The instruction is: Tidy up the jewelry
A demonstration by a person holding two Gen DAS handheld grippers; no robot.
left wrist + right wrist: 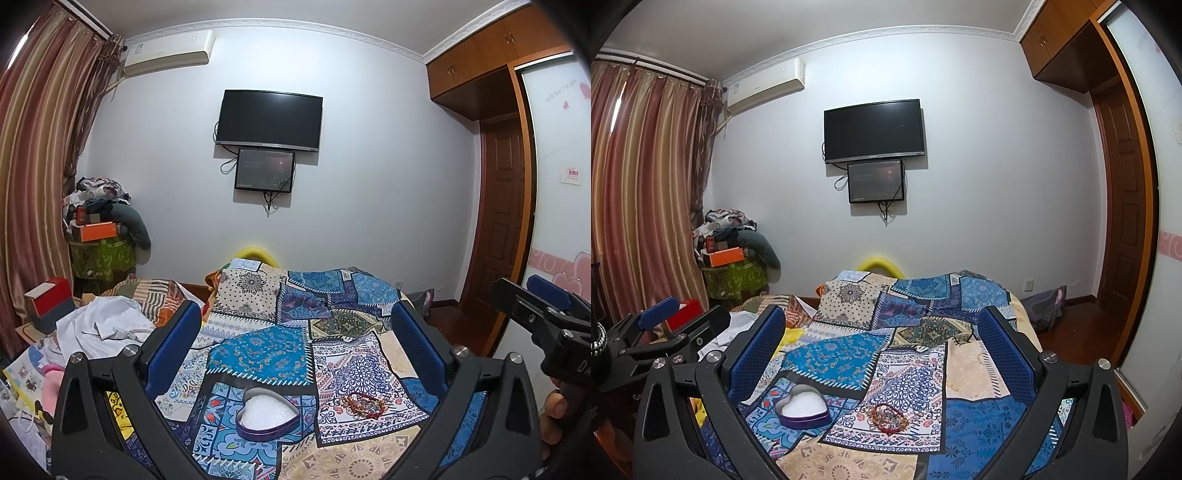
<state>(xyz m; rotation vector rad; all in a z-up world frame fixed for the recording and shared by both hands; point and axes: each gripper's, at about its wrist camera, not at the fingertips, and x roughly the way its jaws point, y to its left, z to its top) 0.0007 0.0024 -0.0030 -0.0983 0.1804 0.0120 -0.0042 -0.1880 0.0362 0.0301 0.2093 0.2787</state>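
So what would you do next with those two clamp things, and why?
Probably lower the right hand-held gripper onto the pile of bead bracelets. Both it and the left hand-held gripper hang open and empty above the patchwork bedspread; the heart-shaped tin lies open beside the pile, showing only its white lining.

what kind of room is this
Most likely a bedroom: a bed under a patchwork quilt, a wall-mounted TV, and a built-in wardrobe beside striped curtains.
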